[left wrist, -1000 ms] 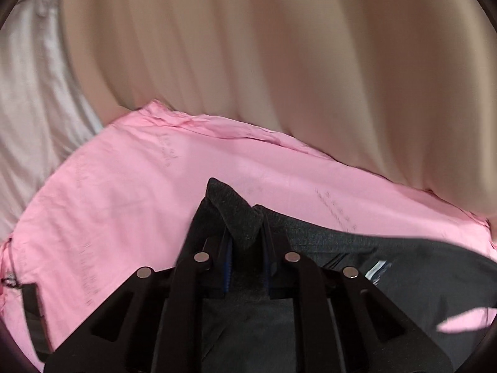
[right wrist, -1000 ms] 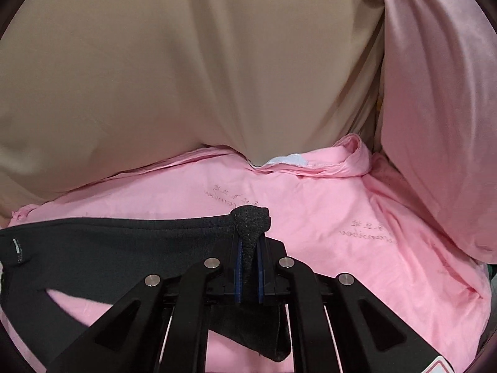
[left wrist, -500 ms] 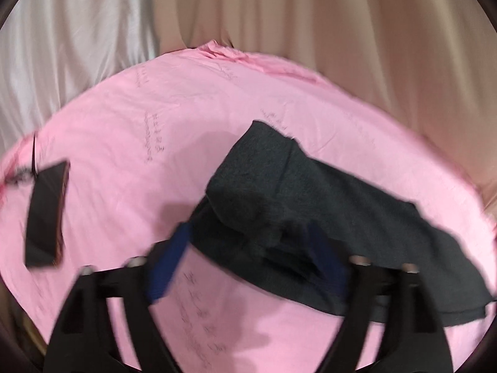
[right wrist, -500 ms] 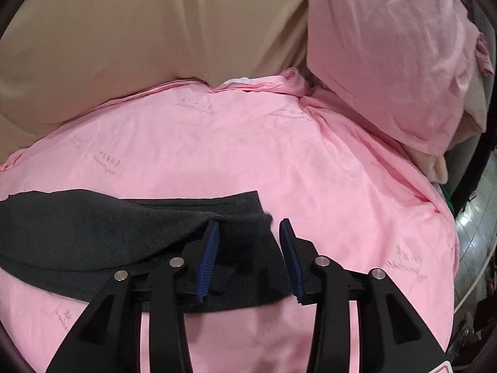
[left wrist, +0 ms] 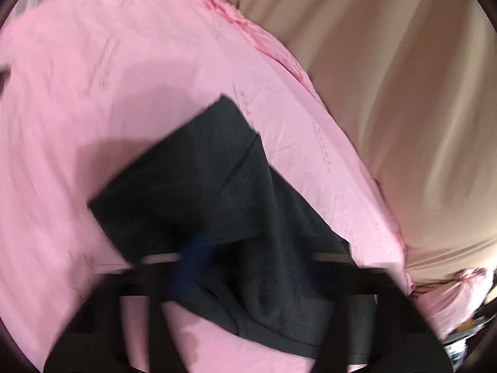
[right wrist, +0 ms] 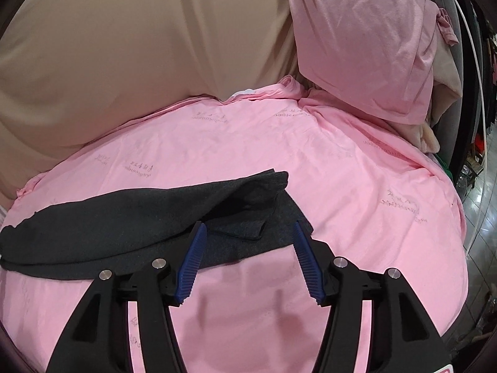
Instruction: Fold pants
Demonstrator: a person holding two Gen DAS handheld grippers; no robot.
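Two grippers over pink sheet [right wrist: 310,143]. Dark pants [right wrist: 139,217] lie folded just ahead. Right gripper [right wrist: 248,258] opening, nothing between pads, prob. letting go. Left gripper [left wrist: 248,276] blurred, closed, apparently empty.

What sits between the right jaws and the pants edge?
Right wrist view: nothing but bare pink sheet. The right gripper, jaws opening, grips nothing; the dark pants lie just past its tips.

One pair of pants [right wrist: 139,217], one pink sheet [right wrist: 341,186], one pink pillow [right wrist: 357,46], one beige cover [right wrist: 139,56], two grippers: left gripper [left wrist: 248,267], right gripper [right wrist: 248,248].
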